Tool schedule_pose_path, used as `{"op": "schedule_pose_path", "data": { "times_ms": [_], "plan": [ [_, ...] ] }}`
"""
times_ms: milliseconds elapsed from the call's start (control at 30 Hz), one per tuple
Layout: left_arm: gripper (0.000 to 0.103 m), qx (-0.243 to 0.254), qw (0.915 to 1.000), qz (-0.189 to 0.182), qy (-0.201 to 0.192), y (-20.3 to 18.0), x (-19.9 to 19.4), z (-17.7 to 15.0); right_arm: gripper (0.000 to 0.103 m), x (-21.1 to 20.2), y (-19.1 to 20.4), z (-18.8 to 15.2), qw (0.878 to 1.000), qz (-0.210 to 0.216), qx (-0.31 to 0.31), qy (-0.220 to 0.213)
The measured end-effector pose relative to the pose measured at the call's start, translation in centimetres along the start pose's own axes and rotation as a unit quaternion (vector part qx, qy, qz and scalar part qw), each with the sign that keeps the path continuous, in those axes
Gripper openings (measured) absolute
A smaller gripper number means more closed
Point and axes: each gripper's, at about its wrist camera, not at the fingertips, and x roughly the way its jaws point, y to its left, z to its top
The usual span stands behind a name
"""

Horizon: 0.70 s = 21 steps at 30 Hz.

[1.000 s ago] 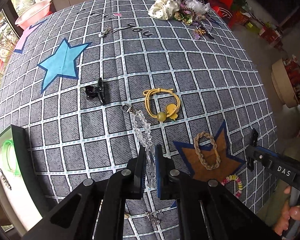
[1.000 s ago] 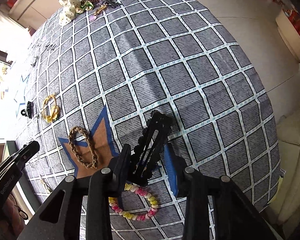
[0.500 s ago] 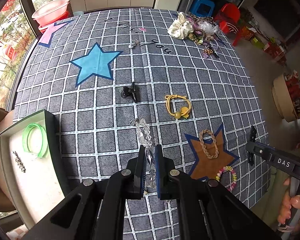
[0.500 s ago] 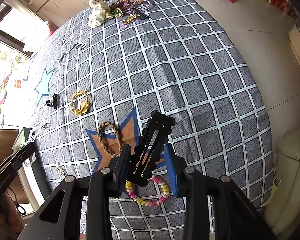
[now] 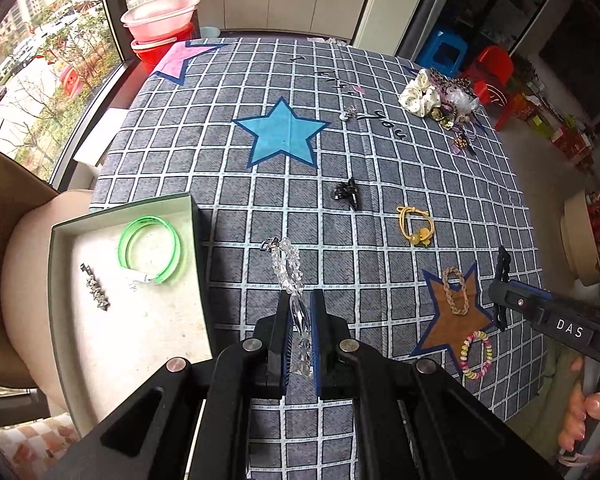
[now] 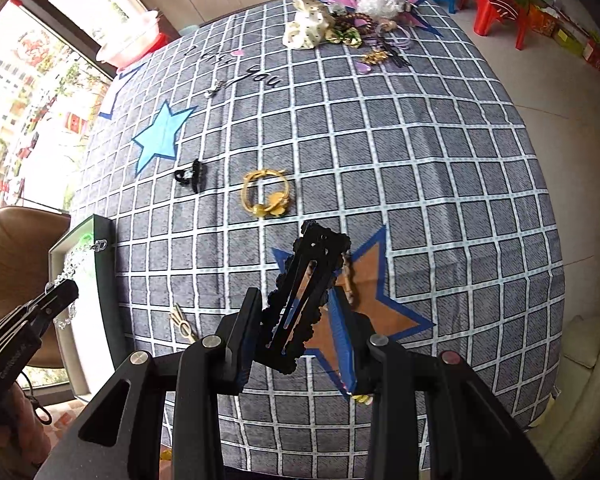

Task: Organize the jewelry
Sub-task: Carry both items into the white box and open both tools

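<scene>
The left gripper (image 5: 300,316) is clamped on a clear crystal bracelet (image 5: 288,268) above the table's left edge; the right gripper (image 6: 296,320) pinches a black hair clip (image 6: 308,292) — above the near edge's brown star (image 6: 376,296).

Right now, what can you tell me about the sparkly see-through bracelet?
The bracelet is a string of clear, chunky beads that look like glass or crystal, with a small metal clasp at its far end. It is pinched between the fingers of the left gripper, which is shut on it. Its free end sticks out past the fingertips above the checked tablecloth, beside the open box.
</scene>
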Motion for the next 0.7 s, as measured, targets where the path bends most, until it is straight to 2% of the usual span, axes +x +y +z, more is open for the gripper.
{"op": "schedule_pose_path", "data": {
  "times_ms": [367,700],
  "plan": [
    [0.015,-0.058,0.9979,0.021,-0.019,6.8,-2.4,-2.1,0.037,0.4,9.0,0.0,0.996,0.028,-0.086,0.004],
    [0.015,-0.119,0.9916,0.049,-0.012,13.8,-2.5,-5.2,0.037,2.5,18.6,-0.7,0.981,0.062,-0.18,0.025]
  ]
}}
